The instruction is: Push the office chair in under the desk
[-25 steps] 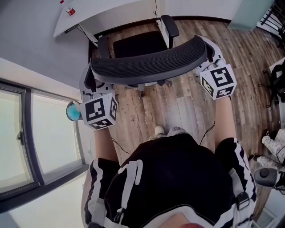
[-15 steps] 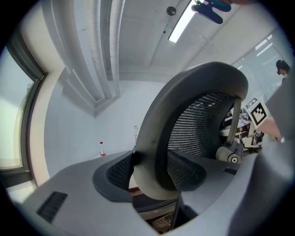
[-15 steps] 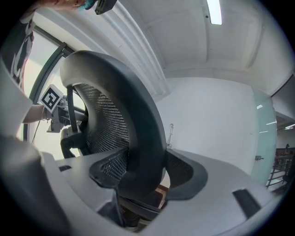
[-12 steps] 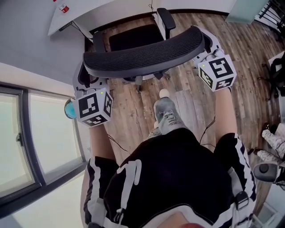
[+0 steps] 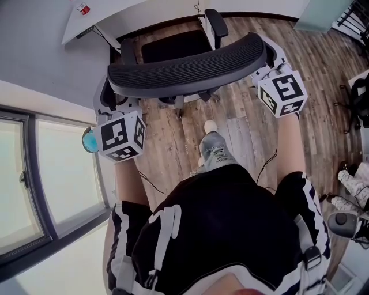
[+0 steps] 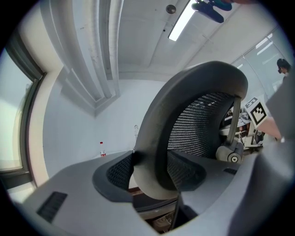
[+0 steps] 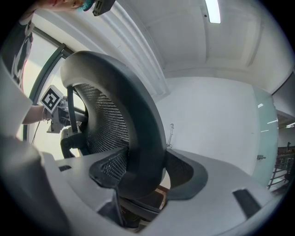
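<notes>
Head view: left claw [image 5: 111, 99], right claw [image 5: 270, 62] both clenched on office chair [image 5: 184, 72], now nearer desk [image 5: 135, 17] than second ago.

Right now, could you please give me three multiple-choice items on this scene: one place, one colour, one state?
1. Where on the office chair does the left gripper hold? A) armrest B) backrest edge C) seat
2. The desk top's colour? A) white B) black C) red
3. The right gripper is: A) open, clear B) holding a cup C) shut on the backrest
Answers: B, the backrest edge sits between its jaws; A, pale top in the head view; C, its jaws clamp the edge.
</notes>
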The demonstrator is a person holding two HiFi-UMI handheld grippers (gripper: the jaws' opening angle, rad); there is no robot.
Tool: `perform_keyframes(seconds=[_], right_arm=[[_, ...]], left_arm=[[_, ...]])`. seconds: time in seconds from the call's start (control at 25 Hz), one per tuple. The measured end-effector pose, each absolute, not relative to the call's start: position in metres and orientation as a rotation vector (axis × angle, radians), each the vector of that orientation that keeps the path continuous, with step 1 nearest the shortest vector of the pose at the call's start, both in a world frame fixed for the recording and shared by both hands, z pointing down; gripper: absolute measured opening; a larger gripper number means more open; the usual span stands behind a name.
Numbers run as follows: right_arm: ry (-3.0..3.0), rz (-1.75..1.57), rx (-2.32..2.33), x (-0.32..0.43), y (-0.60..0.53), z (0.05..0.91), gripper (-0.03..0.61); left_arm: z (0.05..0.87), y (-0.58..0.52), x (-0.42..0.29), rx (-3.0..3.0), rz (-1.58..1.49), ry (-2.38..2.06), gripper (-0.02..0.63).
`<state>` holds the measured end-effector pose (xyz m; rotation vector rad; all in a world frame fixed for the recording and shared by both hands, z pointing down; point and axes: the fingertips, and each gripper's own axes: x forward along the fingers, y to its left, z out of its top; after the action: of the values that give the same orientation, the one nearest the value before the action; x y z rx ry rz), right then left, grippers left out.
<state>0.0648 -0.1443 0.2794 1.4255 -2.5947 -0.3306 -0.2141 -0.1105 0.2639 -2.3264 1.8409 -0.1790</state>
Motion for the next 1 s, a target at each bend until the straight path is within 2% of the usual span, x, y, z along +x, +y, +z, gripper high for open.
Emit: perform_keyframes(seconds=[1.0], right_arm=[[-2.599,-0.334,1.418,0.059,-0.192,0.28,0.256]], left_arm=[[0.266,-0.155,-0.22,-2.311,-0.186,1.847,0.221]])
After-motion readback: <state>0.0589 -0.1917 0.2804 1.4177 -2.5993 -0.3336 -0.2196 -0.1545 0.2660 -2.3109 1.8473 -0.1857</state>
